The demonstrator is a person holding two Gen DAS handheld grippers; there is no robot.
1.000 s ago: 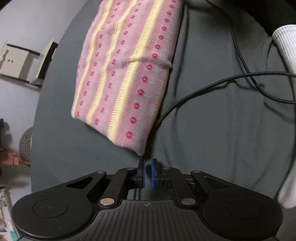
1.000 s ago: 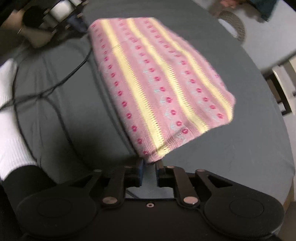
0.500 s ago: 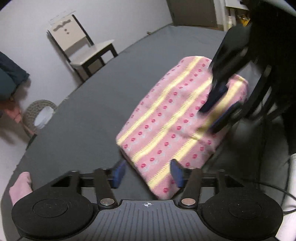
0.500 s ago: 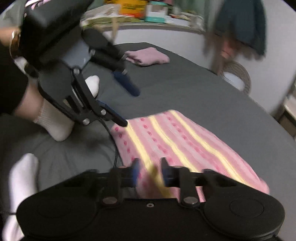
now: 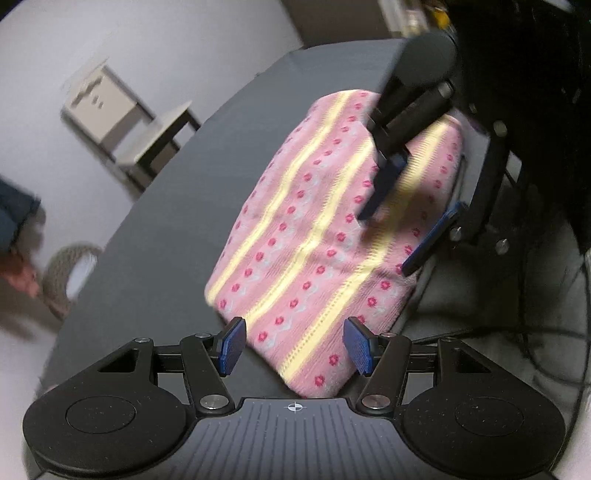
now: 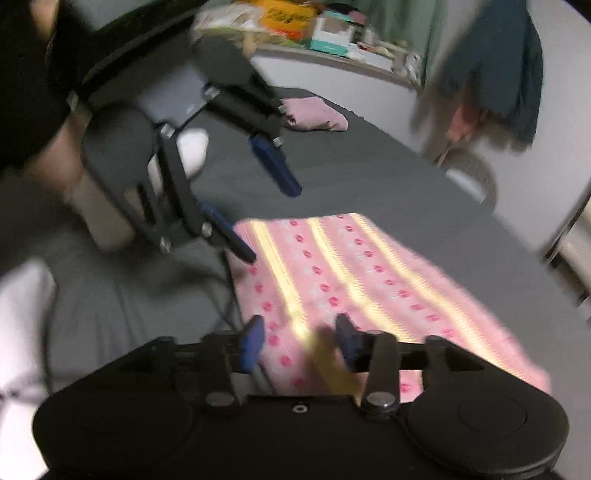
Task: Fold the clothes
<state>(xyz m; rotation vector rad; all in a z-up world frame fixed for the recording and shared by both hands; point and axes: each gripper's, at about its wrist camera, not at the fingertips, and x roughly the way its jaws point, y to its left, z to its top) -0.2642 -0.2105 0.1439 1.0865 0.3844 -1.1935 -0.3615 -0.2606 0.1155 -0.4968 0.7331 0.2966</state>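
A folded pink garment [image 5: 317, 236] with yellow stripes and red dots lies flat on the dark grey bed [image 5: 177, 206]. My left gripper [image 5: 295, 345] is open, hovering just above the garment's near corner with nothing between its blue pads. My right gripper [image 6: 299, 341] is also open over the opposite corner of the garment [image 6: 369, 280]. Each gripper shows in the other's view: the right gripper [image 5: 410, 206] at the garment's far side, the left gripper [image 6: 255, 218] at its far left edge.
A second folded pink cloth [image 6: 314, 114] lies at the far end of the bed. White-socked feet [image 6: 22, 317] and black cables [image 5: 517, 332] rest on the bed. A chair [image 5: 129, 125] and a round basket [image 5: 70, 273] stand beside the bed. A cluttered shelf [image 6: 314, 33] lines the wall.
Both grippers have let go of the garment's corners and opened. They lifted and tilted up from the bed; the garment now lies flat and folded.
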